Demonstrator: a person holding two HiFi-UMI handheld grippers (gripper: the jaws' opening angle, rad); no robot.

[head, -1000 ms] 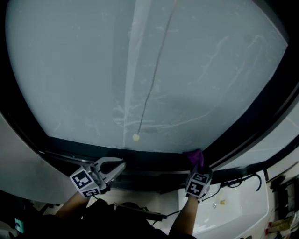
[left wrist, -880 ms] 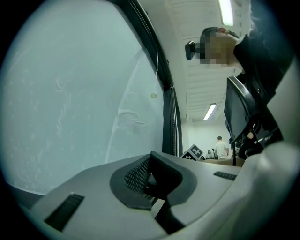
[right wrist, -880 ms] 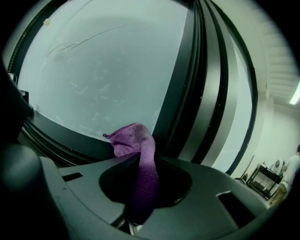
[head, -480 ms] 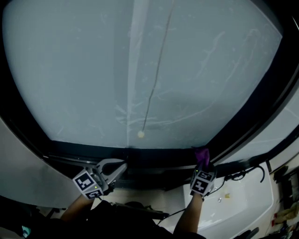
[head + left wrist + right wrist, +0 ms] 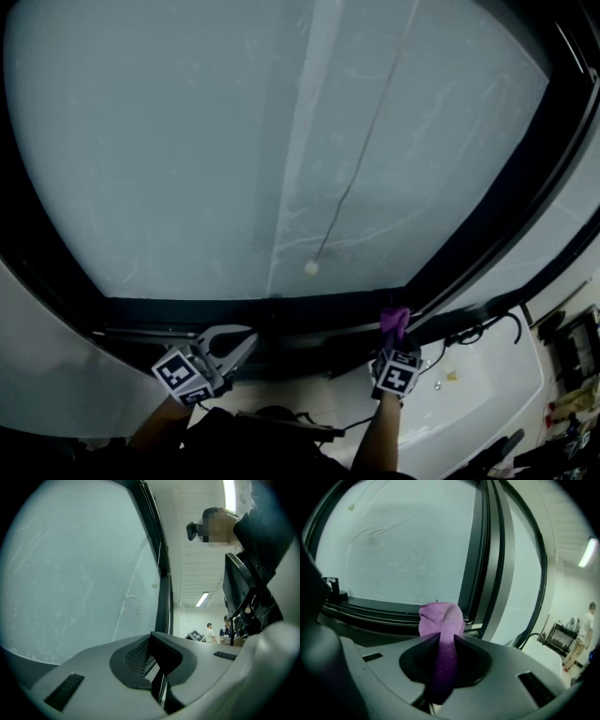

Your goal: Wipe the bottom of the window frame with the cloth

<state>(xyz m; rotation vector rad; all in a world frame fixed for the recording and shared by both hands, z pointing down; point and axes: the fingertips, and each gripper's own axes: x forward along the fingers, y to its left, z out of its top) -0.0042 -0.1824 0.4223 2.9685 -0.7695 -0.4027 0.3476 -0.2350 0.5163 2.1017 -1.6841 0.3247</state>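
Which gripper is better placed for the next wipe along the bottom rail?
Right. The right gripper grips the purple cloth close to the bottom frame; the left gripper holds nothing.

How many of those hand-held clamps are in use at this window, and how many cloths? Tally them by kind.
Grippers: 2 (left gripper, right gripper)
Purple cloth: 1
Total: 3

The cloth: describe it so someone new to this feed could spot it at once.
Start at the big pale window pane and drop to the dark bottom frame. Near its right end, the right gripper is clamped on the cloth, which bulges beyond the jaws. It is the only purple thing among greys and blacks.
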